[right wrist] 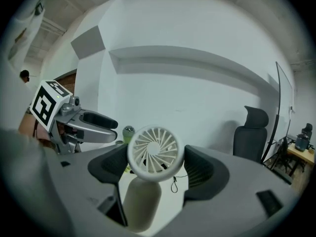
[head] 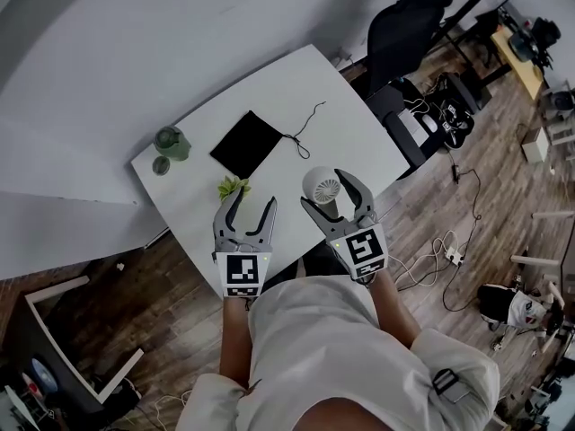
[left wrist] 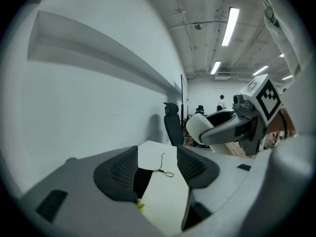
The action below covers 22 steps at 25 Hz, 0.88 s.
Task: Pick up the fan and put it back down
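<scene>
A small white fan (head: 321,184) with a round grille sits between the fingers of my right gripper (head: 329,196), above the near edge of the white table (head: 269,92). In the right gripper view the fan's head (right wrist: 155,153) fills the gap between the two dark pads, and its handle (right wrist: 140,201) hangs below. That gripper (right wrist: 156,168) is shut on the fan. My left gripper (head: 254,200) is beside it on the left, open and empty. In the left gripper view, only the table shows between its jaws (left wrist: 157,171).
On the table lie a black pouch (head: 245,144) with a thin cord (head: 305,124), a green bottle (head: 171,142) at the far left corner and a small green plant (head: 232,187) near the left gripper. A black office chair (head: 404,25) stands beyond the table. Cables lie on the wooden floor at right.
</scene>
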Motion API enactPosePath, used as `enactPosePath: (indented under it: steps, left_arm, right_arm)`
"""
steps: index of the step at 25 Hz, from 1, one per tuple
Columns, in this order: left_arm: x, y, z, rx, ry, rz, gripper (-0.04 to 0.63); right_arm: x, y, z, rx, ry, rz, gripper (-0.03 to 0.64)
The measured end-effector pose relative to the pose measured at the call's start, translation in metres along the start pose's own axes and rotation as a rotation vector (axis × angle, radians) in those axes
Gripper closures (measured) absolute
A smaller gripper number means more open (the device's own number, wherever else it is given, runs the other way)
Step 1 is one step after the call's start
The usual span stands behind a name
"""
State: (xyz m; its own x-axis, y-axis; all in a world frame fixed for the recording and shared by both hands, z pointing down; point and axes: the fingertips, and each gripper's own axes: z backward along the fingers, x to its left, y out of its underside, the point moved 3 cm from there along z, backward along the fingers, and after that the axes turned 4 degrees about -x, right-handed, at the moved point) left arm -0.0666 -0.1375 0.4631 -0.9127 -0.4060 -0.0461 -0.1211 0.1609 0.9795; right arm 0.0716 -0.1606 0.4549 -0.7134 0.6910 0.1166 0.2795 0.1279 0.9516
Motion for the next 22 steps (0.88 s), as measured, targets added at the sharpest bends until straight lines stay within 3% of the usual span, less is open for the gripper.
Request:
enactPosePath:
  steps: [22]
  left_arm:
    - [-0.033, 0.156, -0.033, 0.341, 0.009, 0.165, 0.357]
  right_arm:
    - [0.015, 0.178, -0.041, 0.399, -0.156, -0.078, 0.258]
